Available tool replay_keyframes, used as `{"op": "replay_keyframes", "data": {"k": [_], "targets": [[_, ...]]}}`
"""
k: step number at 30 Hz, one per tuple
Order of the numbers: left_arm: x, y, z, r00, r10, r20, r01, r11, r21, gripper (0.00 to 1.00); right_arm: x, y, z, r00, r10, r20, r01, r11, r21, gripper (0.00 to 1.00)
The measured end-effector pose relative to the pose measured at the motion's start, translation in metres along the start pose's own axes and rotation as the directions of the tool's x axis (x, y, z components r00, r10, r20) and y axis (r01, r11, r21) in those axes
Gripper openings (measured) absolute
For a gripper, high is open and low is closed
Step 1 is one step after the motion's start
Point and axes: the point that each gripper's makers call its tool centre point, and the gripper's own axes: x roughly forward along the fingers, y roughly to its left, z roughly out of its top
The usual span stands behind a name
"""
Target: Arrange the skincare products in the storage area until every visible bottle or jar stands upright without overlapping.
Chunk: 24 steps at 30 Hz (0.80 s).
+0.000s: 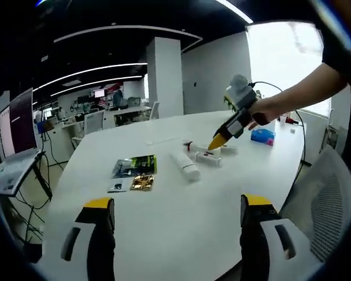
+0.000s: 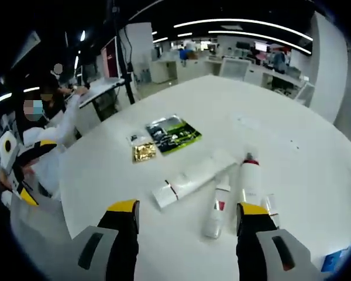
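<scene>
Tubes (image 2: 190,178) lying flat on table (image 2: 292,117), right claw (image 2: 187,219) open above, left claw (image 1: 178,213) open

L gripper (image 1: 178,213): jaws wide apart, nothing between, yellow tips up. R gripper (image 2: 184,216): jaws apart, nothing clamped; in left gripper view it (image 1: 218,141) angles downward, held by person's hand (image 1: 262,111), forearm extended from the right.
</scene>
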Motion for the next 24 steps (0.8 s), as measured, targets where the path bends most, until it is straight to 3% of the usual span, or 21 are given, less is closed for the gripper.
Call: {"op": "replay_keyframes", "data": {"k": [12, 18, 24], "targets": [[0.0, 0.005, -0.001, 1.0, 0.009, 0.011, -0.01, 1.0, 0.003, 0.8, 0.008, 0.005, 0.006, 0.998, 0.034, -0.043, -0.033, 0.999, 0.035, 0.69], [0.0, 0.004, -0.001, 1.0, 0.011, 0.006, -0.012, 1.0, 0.009, 0.8, 0.021, -0.001, 0.014, 0.997, 0.054, -0.054, -0.049, 0.994, 0.097, 0.67], [-0.001, 0.003, 0.002, 1.0, 0.013, 0.011, -0.013, 1.0, 0.001, 0.79, 0.031, 0.012, 0.021, 0.994, 0.091, -0.066, -0.079, 0.983, 0.168, 0.67]]}}
